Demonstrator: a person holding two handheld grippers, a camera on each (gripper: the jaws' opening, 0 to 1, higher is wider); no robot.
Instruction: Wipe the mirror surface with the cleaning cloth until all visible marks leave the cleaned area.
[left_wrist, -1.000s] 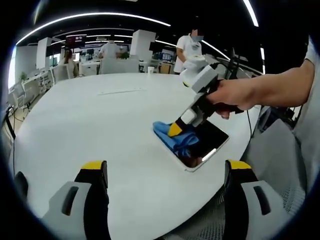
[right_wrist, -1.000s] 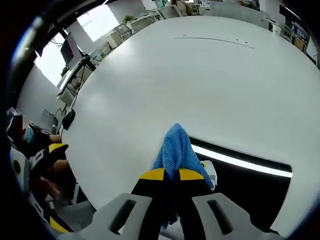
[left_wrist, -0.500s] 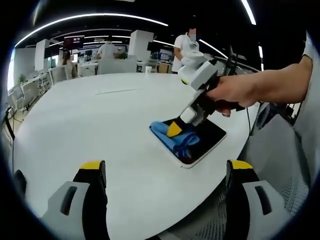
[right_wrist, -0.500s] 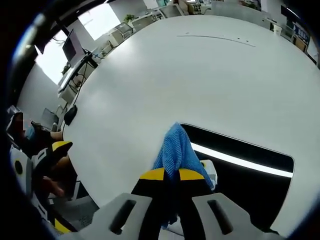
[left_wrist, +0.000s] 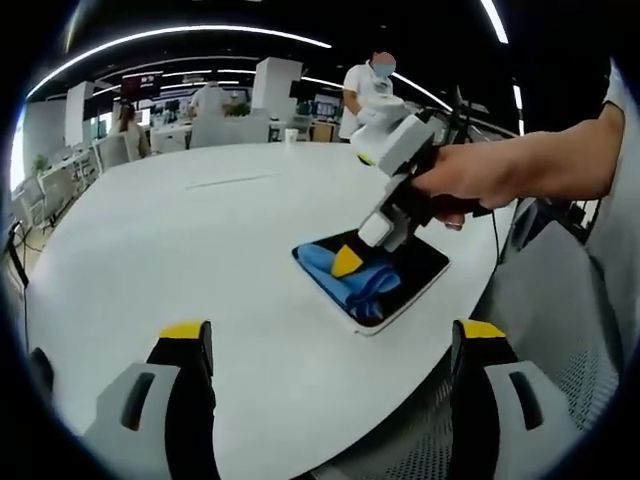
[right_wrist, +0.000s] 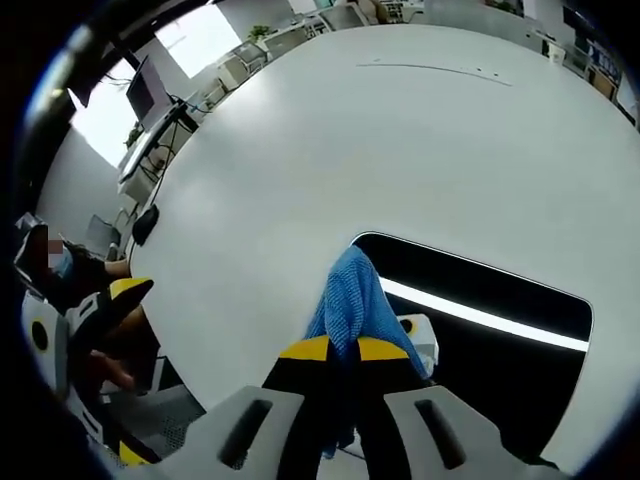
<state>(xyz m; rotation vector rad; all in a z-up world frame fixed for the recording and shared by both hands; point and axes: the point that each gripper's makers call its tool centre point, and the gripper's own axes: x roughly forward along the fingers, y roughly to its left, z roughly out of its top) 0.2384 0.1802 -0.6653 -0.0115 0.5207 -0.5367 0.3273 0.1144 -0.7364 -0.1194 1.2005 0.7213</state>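
Right tongs (right_wrist: 343, 350) clamp the blue cleaning cloth (right_wrist: 352, 300), pressing it on the mirror (right_wrist: 500, 290) at the white surface's (left_wrist: 180, 250) four-o'clock edge. Left tongs (left_wrist: 330, 345) gape wide, holding nothing. Marks on the glass are too dark to make out.

We see the mirror (left_wrist: 400, 275) lying flat on the desk (left_wrist: 180, 250), near its edge. The cleaning cloth (left_wrist: 350, 280) lies on the mirror's left part, under the right gripper (left_wrist: 348, 262). The left gripper (left_wrist: 330, 350) is nearer us, well apart from the mirror.
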